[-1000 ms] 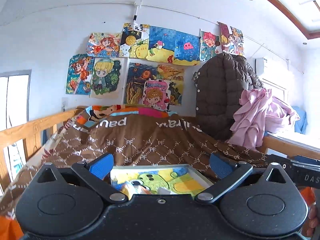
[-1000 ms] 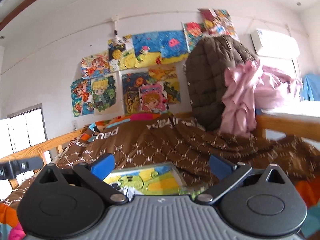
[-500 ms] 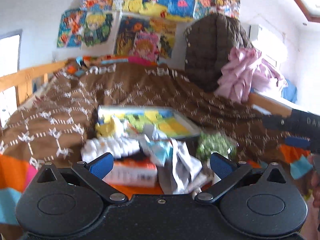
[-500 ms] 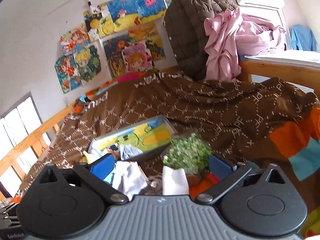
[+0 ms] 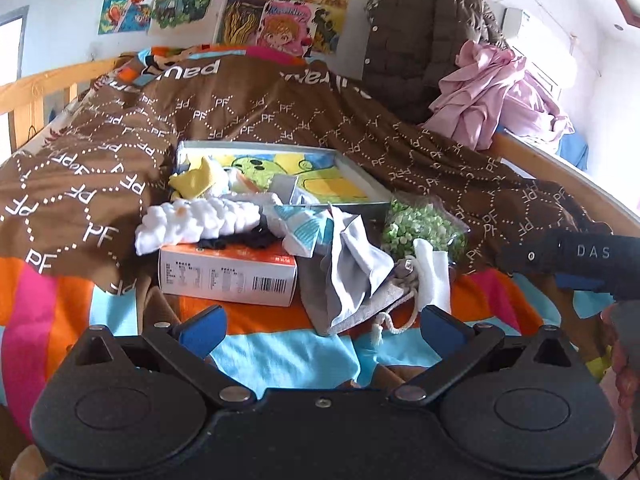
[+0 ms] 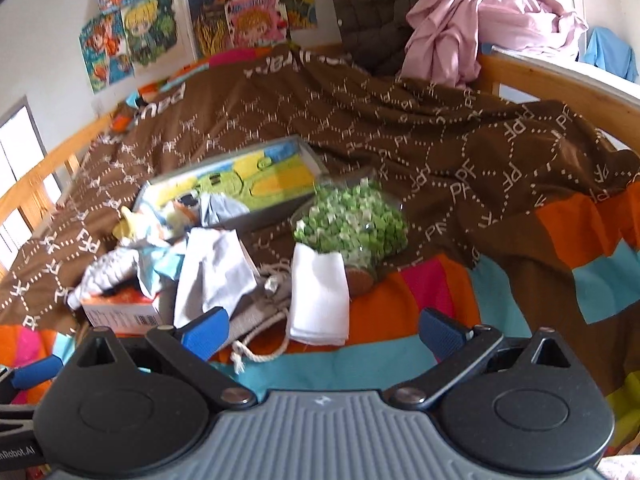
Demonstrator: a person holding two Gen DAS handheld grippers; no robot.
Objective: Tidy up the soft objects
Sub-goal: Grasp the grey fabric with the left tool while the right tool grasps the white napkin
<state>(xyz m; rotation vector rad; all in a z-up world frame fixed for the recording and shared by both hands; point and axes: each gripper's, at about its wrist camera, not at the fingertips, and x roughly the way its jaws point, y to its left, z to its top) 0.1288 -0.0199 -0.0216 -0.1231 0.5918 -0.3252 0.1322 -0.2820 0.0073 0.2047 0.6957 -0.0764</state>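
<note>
left gripper [image 5: 320, 330] jaws spread wide and empty at bottom centre, right gripper [image 6: 324, 332] likewise, folded white cloth [image 6: 319, 297] mid-frame, long axis running up-down, grey drawstring pouch [image 6: 262, 312] touching its left

The white fluffy cloth [image 5: 200, 220] covers the top of the orange box [image 5: 228, 276]. The black thing [image 5: 240, 240] under the cloth is mostly hidden. The box's print is too small to read.

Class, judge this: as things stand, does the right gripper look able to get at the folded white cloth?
Probably yes. The right gripper is open, and the folded white cloth lies just ahead between its fingers, uncovered on top, though the drawstring pouch touches its left side.
</note>
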